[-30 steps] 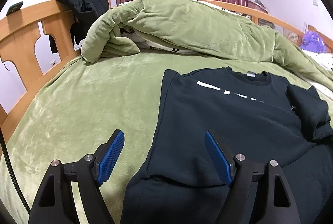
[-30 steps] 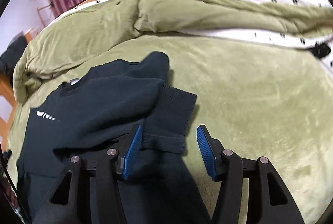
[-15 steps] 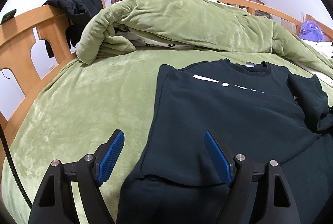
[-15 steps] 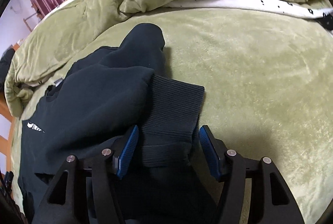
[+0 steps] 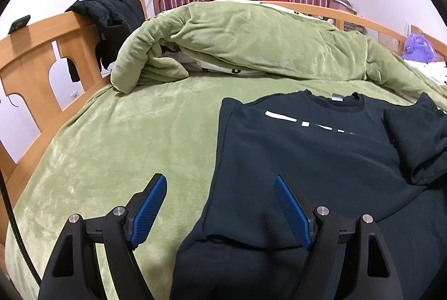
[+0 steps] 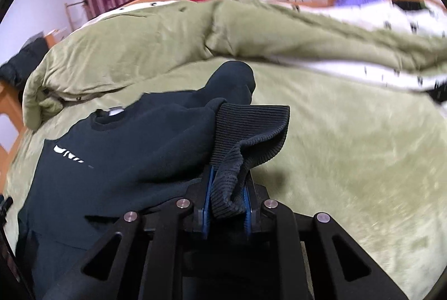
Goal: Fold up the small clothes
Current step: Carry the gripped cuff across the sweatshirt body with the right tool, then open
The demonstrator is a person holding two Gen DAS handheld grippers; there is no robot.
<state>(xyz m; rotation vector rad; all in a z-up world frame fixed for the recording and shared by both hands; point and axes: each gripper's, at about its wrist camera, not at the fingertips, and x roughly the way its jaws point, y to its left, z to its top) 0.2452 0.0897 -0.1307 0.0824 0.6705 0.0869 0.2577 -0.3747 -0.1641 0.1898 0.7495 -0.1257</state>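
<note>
My right gripper [image 6: 226,195] has just been closing and now pinches the ribbed cuff [image 6: 251,132] of the black sweatshirt [image 6: 134,149], its sleeve bunched up above the pads. My left gripper [image 5: 220,205] hangs wide apart over the sweatshirt's near left edge, gripping nothing. The sweatshirt lies front up on the green bed [image 5: 125,138], collar toward the heaped green duvet [image 5: 251,43].
</note>
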